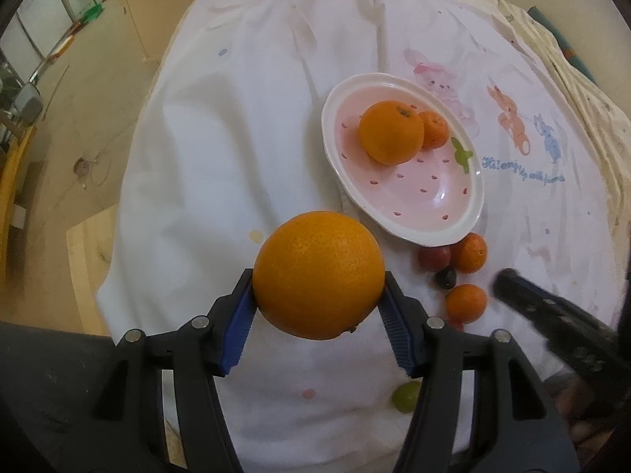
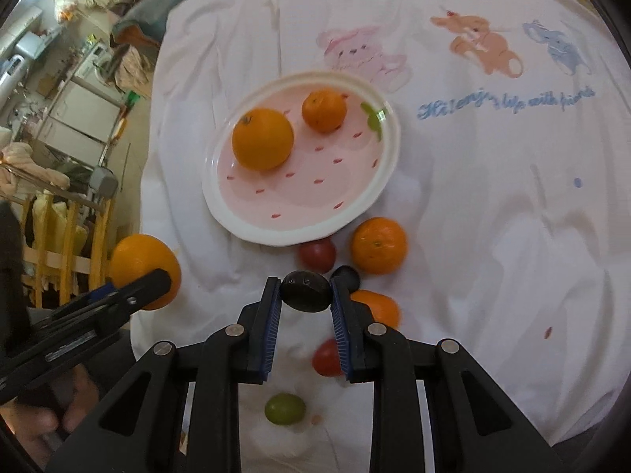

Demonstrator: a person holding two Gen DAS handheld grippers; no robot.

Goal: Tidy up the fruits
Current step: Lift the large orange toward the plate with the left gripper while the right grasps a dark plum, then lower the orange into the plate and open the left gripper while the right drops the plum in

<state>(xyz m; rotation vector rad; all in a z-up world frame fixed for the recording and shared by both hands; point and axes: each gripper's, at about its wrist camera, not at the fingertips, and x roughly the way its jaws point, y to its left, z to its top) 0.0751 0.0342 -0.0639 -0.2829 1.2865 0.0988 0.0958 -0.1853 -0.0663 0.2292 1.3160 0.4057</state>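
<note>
My left gripper (image 1: 318, 295) is shut on a large orange (image 1: 318, 274), held above the cloth near the table's left edge; it also shows in the right wrist view (image 2: 144, 266). My right gripper (image 2: 305, 295) is shut on a dark grape (image 2: 305, 291), just in front of the plate. The pink plate (image 2: 355, 197) with a white rim holds an orange (image 2: 263, 138) and a mandarin (image 2: 324, 111). On the cloth lie two mandarins (image 2: 378, 245) (image 2: 376, 307), two red fruits (image 2: 316, 254) (image 2: 327, 358), another dark grape (image 2: 347, 276) and a green grape (image 2: 284, 408).
The table is covered by a white cloth (image 2: 493, 205) printed with cartoon animals and blue writing. The cloth's left edge drops to the floor (image 1: 79, 126). Furniture and a wooden rack (image 2: 67, 236) stand at the left.
</note>
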